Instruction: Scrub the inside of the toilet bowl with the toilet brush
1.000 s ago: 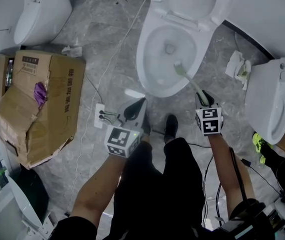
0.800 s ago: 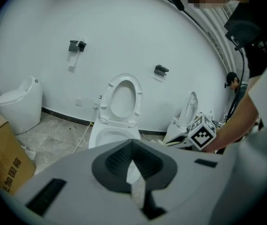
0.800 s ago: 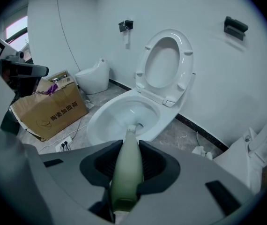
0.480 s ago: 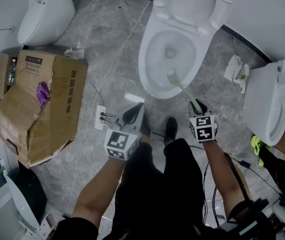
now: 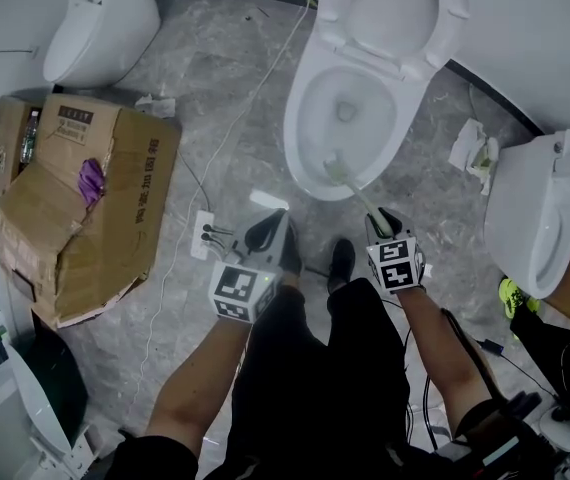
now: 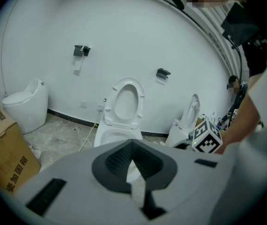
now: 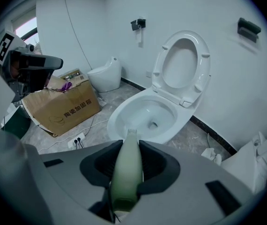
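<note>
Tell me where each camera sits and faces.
Head view: on the person's head, looking steeply down at the toilet bowl; forearms, legs, left gripper, right gripper show.
Left gripper view: on that gripper, facing wall and bowl; its shut, empty jaws show.
Right gripper view: on that gripper, facing the bowl; jaws clamp the toilet brush.
All three share the bowl.

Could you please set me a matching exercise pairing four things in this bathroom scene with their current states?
Things:
1. toilet brush
2. left gripper
3. toilet seat
4. cardboard box

States:
A. brown, flaps open
B. raised
C. shut, nothing between its jaws
D. clamped in the right gripper

Pairs: 1-D, 2-C, 3-B, 4-A
</note>
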A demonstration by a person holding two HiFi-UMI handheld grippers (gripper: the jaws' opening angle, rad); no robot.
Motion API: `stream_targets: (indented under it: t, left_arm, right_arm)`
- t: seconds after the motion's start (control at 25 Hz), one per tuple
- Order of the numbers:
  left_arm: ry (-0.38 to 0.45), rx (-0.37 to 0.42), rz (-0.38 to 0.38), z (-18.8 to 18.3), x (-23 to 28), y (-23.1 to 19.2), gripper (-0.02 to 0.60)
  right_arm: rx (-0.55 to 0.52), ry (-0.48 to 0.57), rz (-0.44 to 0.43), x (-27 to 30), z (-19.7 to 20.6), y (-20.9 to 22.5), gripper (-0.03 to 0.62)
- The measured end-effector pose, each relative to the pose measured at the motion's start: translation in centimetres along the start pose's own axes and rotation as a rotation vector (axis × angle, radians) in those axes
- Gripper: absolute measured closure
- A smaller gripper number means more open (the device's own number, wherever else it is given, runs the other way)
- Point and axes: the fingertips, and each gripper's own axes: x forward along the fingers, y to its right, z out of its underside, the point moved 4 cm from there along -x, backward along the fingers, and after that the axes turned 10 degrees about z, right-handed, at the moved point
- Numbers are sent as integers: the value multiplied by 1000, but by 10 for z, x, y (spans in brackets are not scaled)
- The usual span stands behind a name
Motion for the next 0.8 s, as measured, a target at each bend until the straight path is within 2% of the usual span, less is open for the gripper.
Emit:
stream_targets:
  t: [0.4, 0.8]
  left_arm:
    - [5, -13, -15, 0, -8, -4, 572]
    - [12, -20, -26, -5, -9, -16, 572]
  right_arm:
    - [1, 21, -46, 0, -21, -21, 482]
    - [25, 32, -25, 8, -32, -15, 482]
